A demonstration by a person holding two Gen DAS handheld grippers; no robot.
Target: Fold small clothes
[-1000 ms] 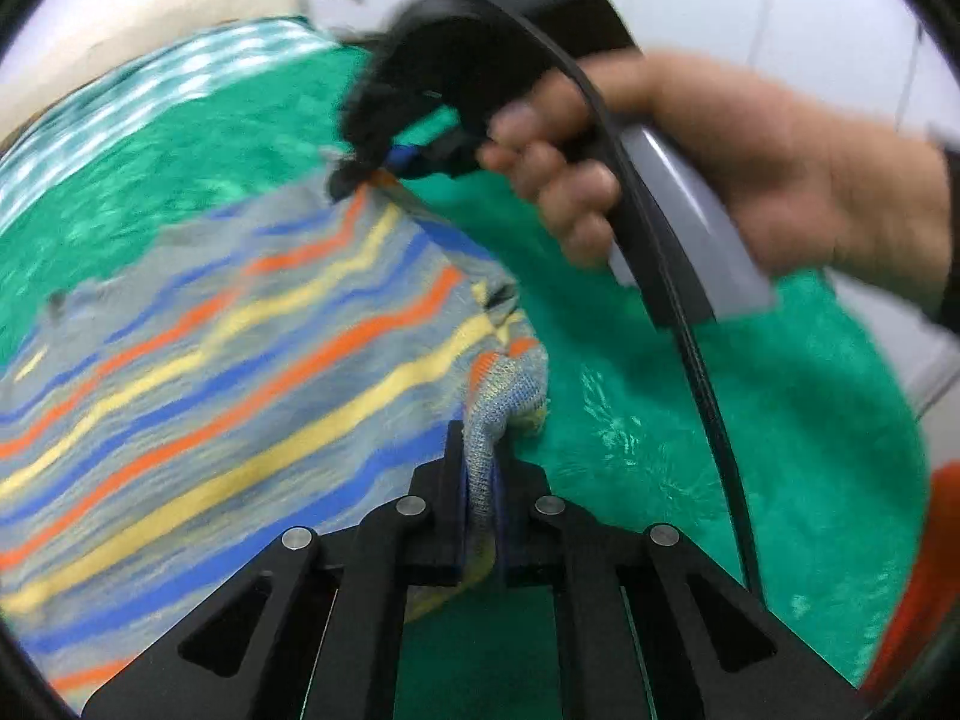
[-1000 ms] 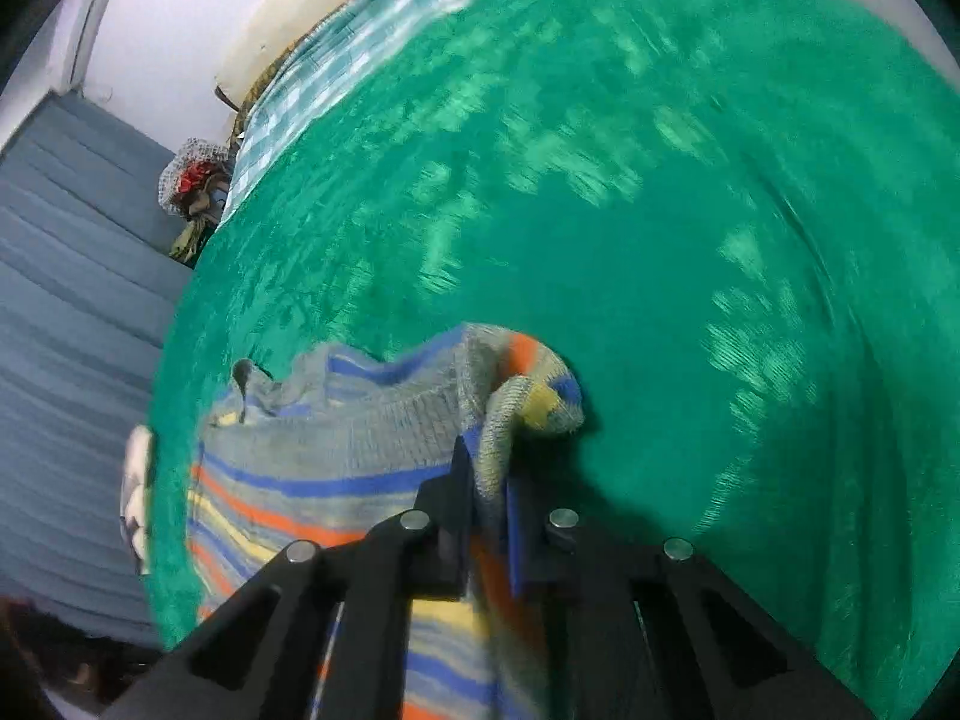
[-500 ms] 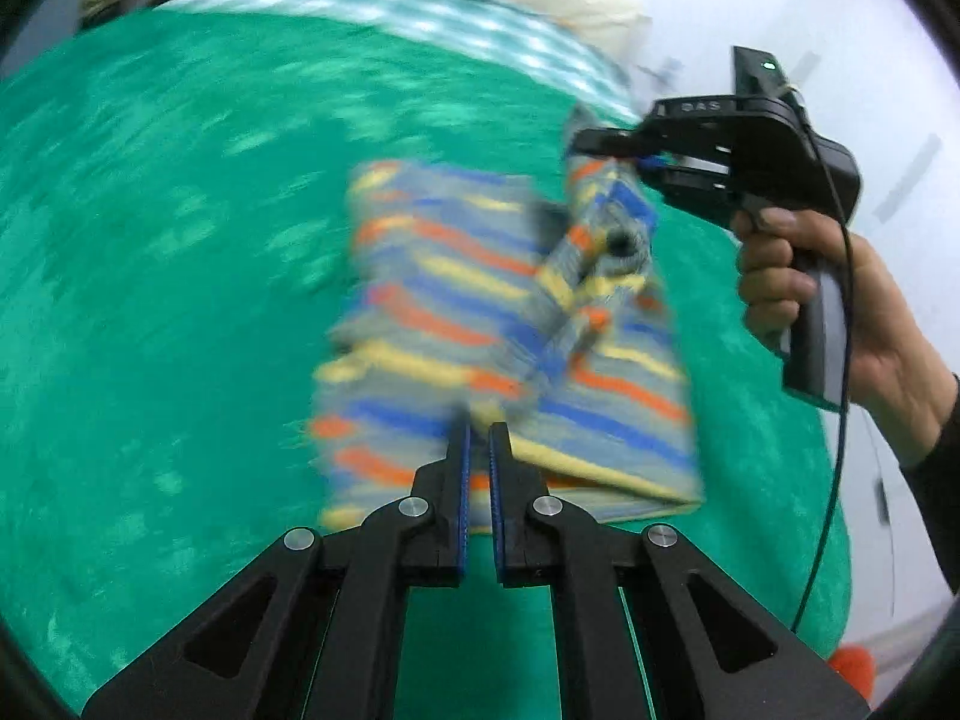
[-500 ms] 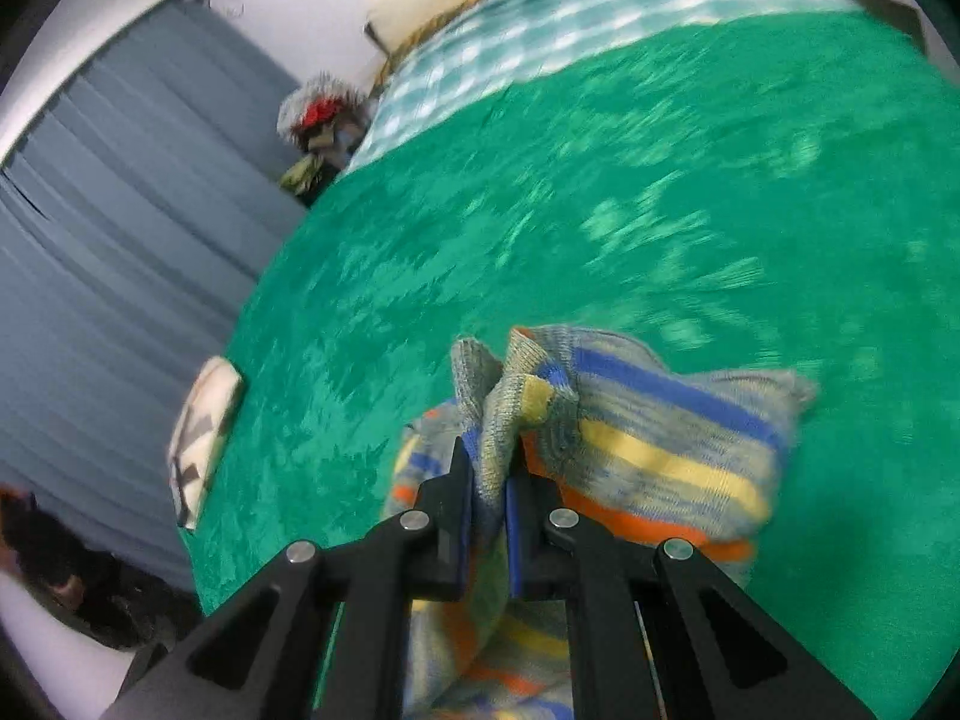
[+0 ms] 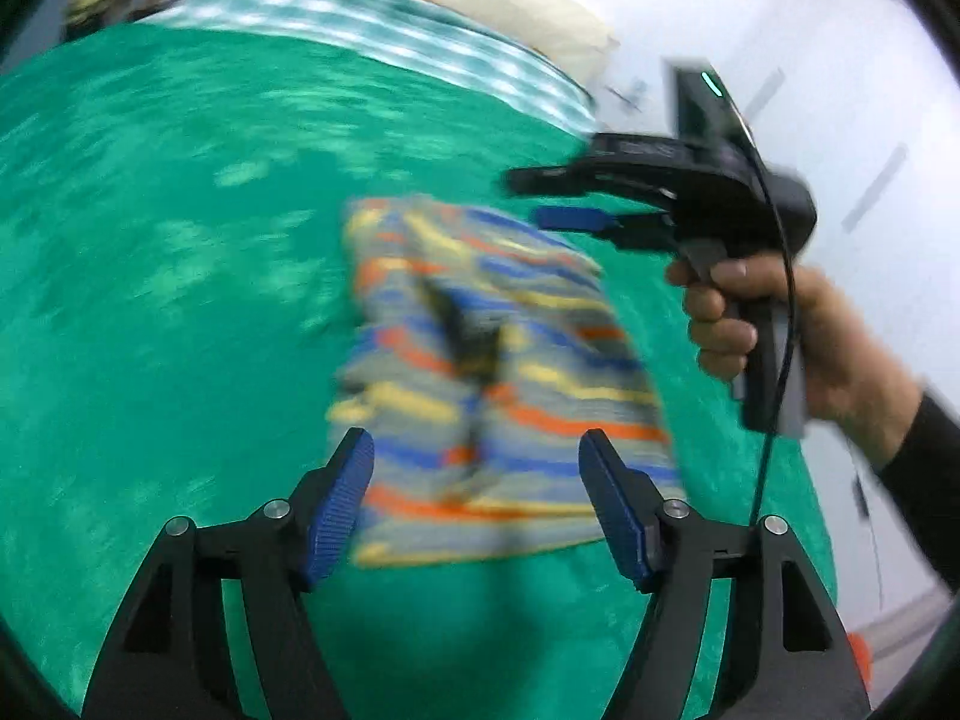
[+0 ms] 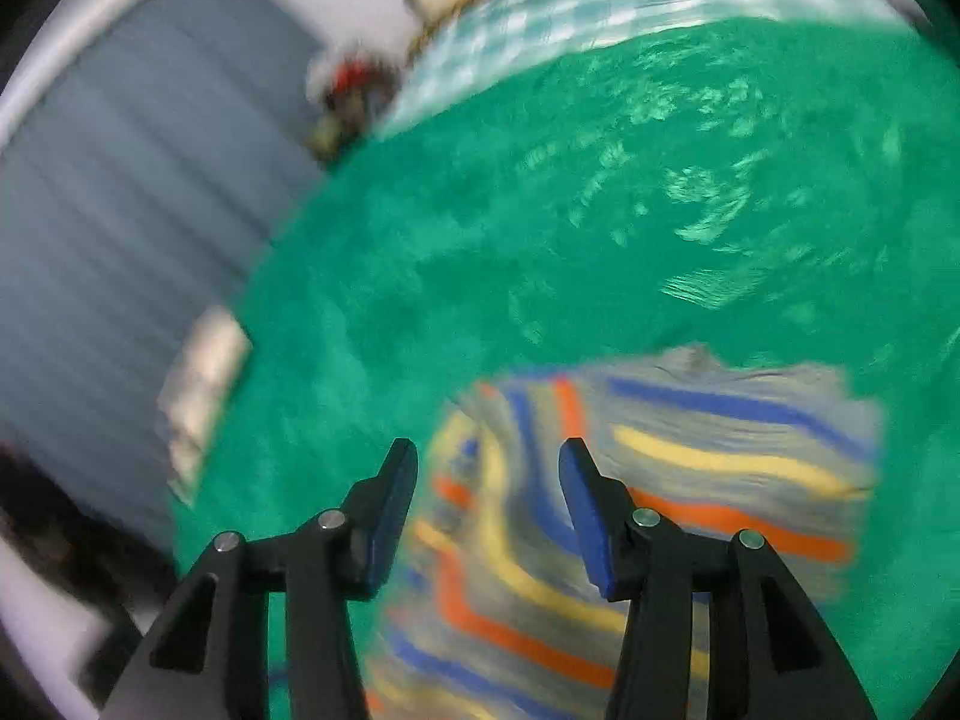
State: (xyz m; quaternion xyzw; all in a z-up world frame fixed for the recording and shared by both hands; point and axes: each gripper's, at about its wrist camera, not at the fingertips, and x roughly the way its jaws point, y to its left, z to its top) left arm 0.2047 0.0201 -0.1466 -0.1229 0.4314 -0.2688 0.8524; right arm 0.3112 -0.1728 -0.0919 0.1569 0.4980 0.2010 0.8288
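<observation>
lying folded on the green blanket [image 5: 180, 276]: striped garment [image 5: 492, 384] | left gripper [image 5: 477, 504] spread wide, holding nothing | right gripper [image 6: 486, 510] likewise agape, empty, above the cloth

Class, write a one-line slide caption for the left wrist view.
Open left gripper above a striped garment on green bedding; right gripper open alongside.

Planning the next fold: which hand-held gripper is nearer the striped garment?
Hard to separate. Left hand-held gripper and right hand-held gripper both hover open over the striped garment.
</observation>
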